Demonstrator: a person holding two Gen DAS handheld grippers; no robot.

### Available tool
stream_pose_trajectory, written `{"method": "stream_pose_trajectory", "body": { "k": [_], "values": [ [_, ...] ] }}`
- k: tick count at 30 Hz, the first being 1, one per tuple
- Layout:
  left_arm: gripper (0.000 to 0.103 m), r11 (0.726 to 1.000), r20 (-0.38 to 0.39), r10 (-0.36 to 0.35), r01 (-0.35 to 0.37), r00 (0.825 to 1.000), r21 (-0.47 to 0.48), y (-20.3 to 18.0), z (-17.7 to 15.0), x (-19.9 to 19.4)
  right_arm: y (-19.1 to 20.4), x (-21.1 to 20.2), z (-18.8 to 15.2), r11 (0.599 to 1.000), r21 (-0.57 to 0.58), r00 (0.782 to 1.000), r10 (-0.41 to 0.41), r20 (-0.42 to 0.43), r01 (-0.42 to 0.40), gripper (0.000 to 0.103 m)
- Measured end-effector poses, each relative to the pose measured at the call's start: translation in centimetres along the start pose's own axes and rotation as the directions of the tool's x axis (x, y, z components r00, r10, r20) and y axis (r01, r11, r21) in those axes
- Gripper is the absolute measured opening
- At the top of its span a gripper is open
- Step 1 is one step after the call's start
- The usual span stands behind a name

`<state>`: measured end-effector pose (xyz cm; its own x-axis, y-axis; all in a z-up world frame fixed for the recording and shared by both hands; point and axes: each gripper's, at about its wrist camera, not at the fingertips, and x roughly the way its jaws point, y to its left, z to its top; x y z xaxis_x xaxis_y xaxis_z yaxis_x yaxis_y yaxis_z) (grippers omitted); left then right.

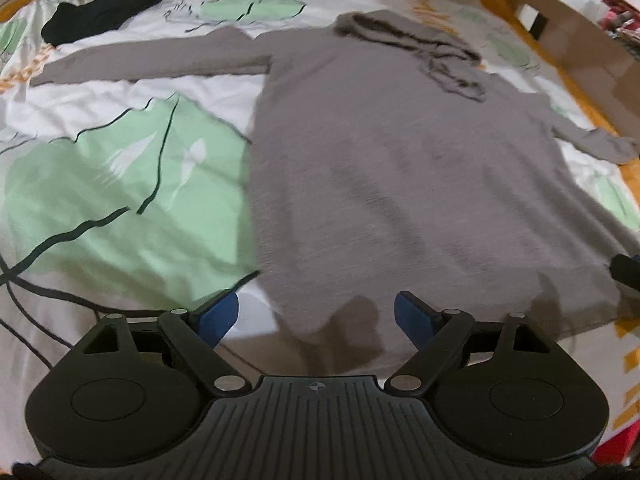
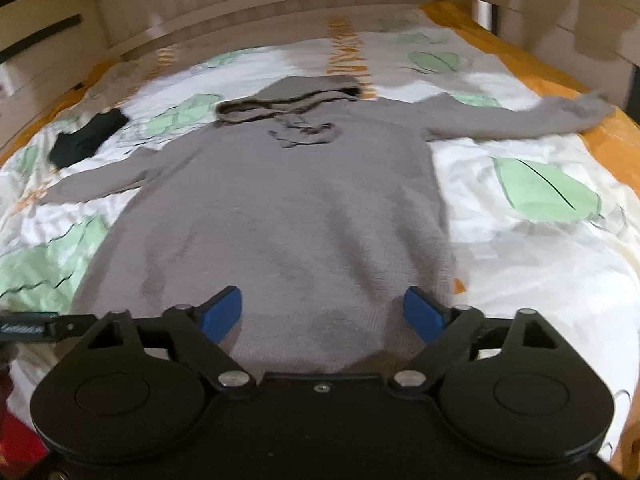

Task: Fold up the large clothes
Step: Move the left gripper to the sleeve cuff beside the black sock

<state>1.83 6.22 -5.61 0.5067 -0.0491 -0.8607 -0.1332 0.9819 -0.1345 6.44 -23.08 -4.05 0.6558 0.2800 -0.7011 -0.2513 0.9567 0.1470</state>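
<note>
Grippers frame the near hem of a grey hoodie (image 2: 280, 208) spread flat on the bed. The left gripper (image 1: 316, 314) stands wide open with nothing between its blue pads, poised over the hoodie's near left corner, where cloth meets bedcover. The right gripper (image 2: 322, 312) is also spread wide and holds nothing; it sits over the hem towards the near right corner, and whether the pads touch the cloth cannot be told.

Judging from how things lie, folding has not begun: the body is laid out smooth, both sleeves stretch out to the sides, and the hood (image 2: 292, 98) lies bunched at the far end. The step in hand looks like reaching for the hem. The next move probably calls for each gripper to pinch through both layers at its own corner, so that the fabric lifts evenly and does not bunch.

Beyond the hoodie, a dark garment (image 2: 86, 136) lies at the far left, close to the left sleeve's end, and might get in the way if that sleeve is swung outward. The bedcover (image 2: 520, 264) is rumpled, and the right sleeve (image 2: 520, 120) reaches nearly to the bed's edge.
</note>
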Motion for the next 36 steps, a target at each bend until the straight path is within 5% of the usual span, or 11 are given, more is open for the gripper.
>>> {"method": "stream_pose_trajectory", "body": {
  "k": [6, 8, 10, 12, 22, 25, 27, 30, 32, 34, 36],
  "values": [
    [0.084, 0.999, -0.029, -0.03, 0.031, 0.999, 0.044, 0.4, 0.2, 1.5, 1.8, 1.1, -0.5, 0.993, -0.084, 0.996, 0.079, -0.052, -0.083, 0.072],
    [0.061, 0.996, -0.008, -0.068, 0.068, 0.998, 0.061, 0.4, -0.1, 1.6, 1.8, 1.4, -0.7, 0.99, -0.077, 0.992, 0.11, -0.069, -0.115, 0.067],
    [0.015, 0.988, -0.019, -0.141, 0.141, 0.99, 0.06, 0.8, -0.4, 1.9, 1.9, 1.7, -0.7, 0.988, -0.082, 0.988, 0.126, -0.086, -0.133, 0.067],
    [0.007, 0.978, -0.024, -0.209, 0.21, 0.978, 0.016, 1.6, -0.7, 1.9, 2.2, 1.9, -0.7, 0.985, -0.1, 0.987, 0.129, -0.097, -0.139, 0.067],
    [0.007, 0.981, -0.002, -0.194, 0.194, 0.981, -0.004, 4.3, -1.3, -0.5, 3.2, 3.0, 0.5, 0.982, -0.147, 0.992, 0.109, -0.061, -0.117, 0.066],
    [0.009, 0.983, -0.005, -0.184, 0.184, 0.983, 0.02, 3.6, -1.4, -0.6, 2.9, 4.9, 0.0, 0.98, -0.128, 0.978, 0.129, -0.162, -0.151, 0.068],
    [0.009, 0.982, -0.017, -0.189, 0.19, 0.982, 0.023, 3.7, -1.5, -0.9, 3.3, 5.6, -0.9, 0.965, -0.143, 0.948, 0.176, -0.266, -0.219, 0.068],
    [0.011, 0.977, -0.008, -0.214, 0.214, 0.977, 0.022, 4.0, -1.0, -2.0, 3.8, 4.6, -0.9, 0.95, -0.186, 0.938, 0.192, -0.289, -0.252, 0.068],
    [0.028, 0.966, 0.016, -0.257, 0.257, 0.966, 0.001, 4.6, -0.1, -2.9, 3.4, 3.9, 0.3, 0.951, -0.148, 0.935, 0.224, -0.276, -0.271, 0.068],
    [0.064, 0.956, 0.071, -0.288, 0.29, 0.955, -0.03, 5.3, 1.0, -3.9, 3.0, 3.4, 2.0, 0.952, -0.095, 0.936, 0.264, -0.232, -0.292, 0.074],
    [0.08, 0.955, 0.139, -0.287, 0.295, 0.948, -0.039, 6.1, 2.4, -4.8, 2.9, 3.2, 3.5, 0.952, -0.073, 0.945, 0.283, -0.161, -0.298, 0.085]
  ]
}}
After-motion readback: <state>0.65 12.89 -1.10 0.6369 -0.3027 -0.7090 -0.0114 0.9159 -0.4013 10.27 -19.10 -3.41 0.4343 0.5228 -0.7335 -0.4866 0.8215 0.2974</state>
